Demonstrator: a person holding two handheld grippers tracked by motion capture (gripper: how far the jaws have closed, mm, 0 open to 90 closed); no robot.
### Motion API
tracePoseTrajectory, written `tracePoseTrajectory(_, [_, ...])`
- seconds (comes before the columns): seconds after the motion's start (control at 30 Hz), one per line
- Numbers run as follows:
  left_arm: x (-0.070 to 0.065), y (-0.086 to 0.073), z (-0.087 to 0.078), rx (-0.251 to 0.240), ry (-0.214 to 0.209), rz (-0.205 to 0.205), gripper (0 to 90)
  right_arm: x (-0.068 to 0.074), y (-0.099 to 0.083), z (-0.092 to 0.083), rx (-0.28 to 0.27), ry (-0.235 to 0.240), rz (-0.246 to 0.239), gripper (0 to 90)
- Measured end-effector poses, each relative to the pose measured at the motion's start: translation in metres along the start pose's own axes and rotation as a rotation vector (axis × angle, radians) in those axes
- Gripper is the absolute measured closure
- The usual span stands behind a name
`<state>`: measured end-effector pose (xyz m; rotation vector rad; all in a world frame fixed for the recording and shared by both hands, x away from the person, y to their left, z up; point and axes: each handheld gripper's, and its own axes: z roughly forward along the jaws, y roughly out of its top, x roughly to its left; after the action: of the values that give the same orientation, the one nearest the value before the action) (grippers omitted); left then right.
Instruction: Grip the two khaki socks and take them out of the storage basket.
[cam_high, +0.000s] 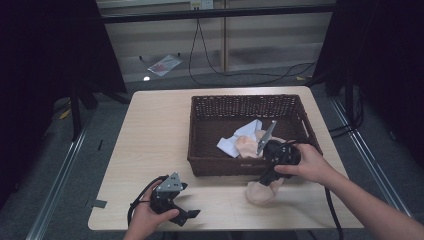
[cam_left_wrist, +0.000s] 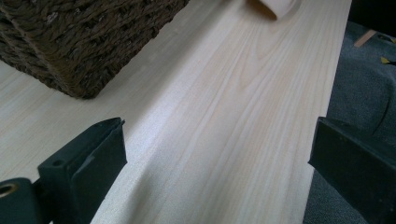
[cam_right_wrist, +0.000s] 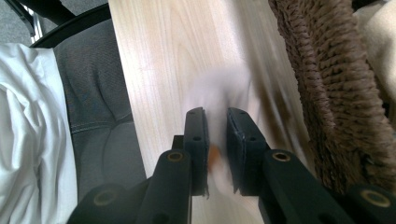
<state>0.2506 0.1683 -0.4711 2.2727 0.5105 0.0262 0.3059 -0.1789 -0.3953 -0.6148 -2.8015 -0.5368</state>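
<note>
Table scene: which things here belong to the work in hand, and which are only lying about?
In the job:
- pale peach cloth pinched by right gripper
- dark brown woven wicker basket
- crumpled white and peach cloths inside it

Lying about:
- left gripper, open over the light wooden table
- plastic bag on floor

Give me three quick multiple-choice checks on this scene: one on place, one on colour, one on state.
1. Where is the peach cloth at the right gripper?
A. inside the basket
B. in front of the basket, at the table
C. on the floor
2. What colour is the basket?
A. dark brown
B. white
C. green
3. How do the left gripper jaws stand?
A. shut on a cloth
B. shut on the basket rim
C. wide apart, empty

Answers: 1 B, the high view shows it below the basket's near wall; 2 A, the weave is dark brown; 3 C, bare table shows between the jaws.
</note>
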Motion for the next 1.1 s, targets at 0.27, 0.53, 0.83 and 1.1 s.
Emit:
tracePoseTrajectory(0.27, [0.000, 0.000, 0.000, 0.001, -0.002, 0.000, 3.2, 0.001, -0.002, -0.003, 0.000, -0.001, -0.008, 54.3])
tracePoseTrajectory(0.53, [-0.001, 0.000, 0.002, -0.013, -0.005, -0.004, 3.2, 0.006, 0.001, -0.032, -0.048, -0.012, 0.008, 35.9])
tracePoseTrajectory(0.83, [-0.001, 0.000, 0.002, -0.016, -0.004, -0.005, 3.2, 0.003, 0.013, -0.067, -0.072, -0.061, 0.026, 23.0])
tracePoseTrajectory(1.1, [0.000, 0.000, 0.001, -0.007, -0.005, -0.003, 3.2, -0.012, 0.018, -0.078, -0.090, -0.099, 0.073, 15.3])
